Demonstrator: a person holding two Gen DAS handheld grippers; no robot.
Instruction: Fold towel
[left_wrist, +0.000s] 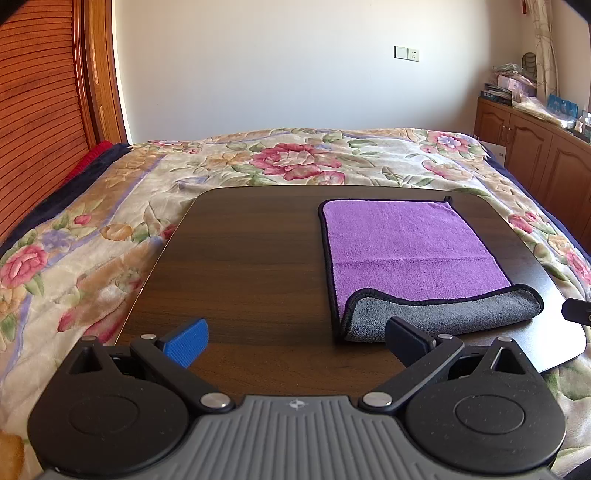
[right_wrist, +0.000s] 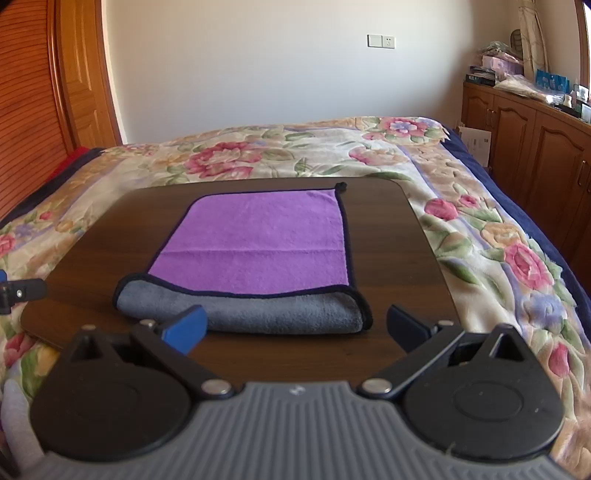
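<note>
I am holding my left gripper low over the near part of the dark wood-grain tabletop, its two fingers spread wide with nothing between them. The blue ribbed pad is sitting on the left finger; the dark right finger is overlapping the near edge of the towel in this view, and I cannot tell whether it is touching the cloth.

The purple microfibre towel with a dark bound edge is lying flat ahead and to the right of the left gripper. Its near edge is turned over onto itself, showing a grey underside strip running across the width. A faint crease is crossing the purple face about midway.

I am holding my right gripper directly in front of that same towel, fingers also spread apart and gripping nothing. The grey folded strip is lying just ahead, between the blue-padded left fingertip and the dark right fingertip. A small dark hanging loop is sticking out at the far right corner.

The tip of the left gripper is showing at the left edge of the right wrist view.

The tabletop is resting on a floral quilted bedspread. Wooden cabinets are standing far to the right.
</note>
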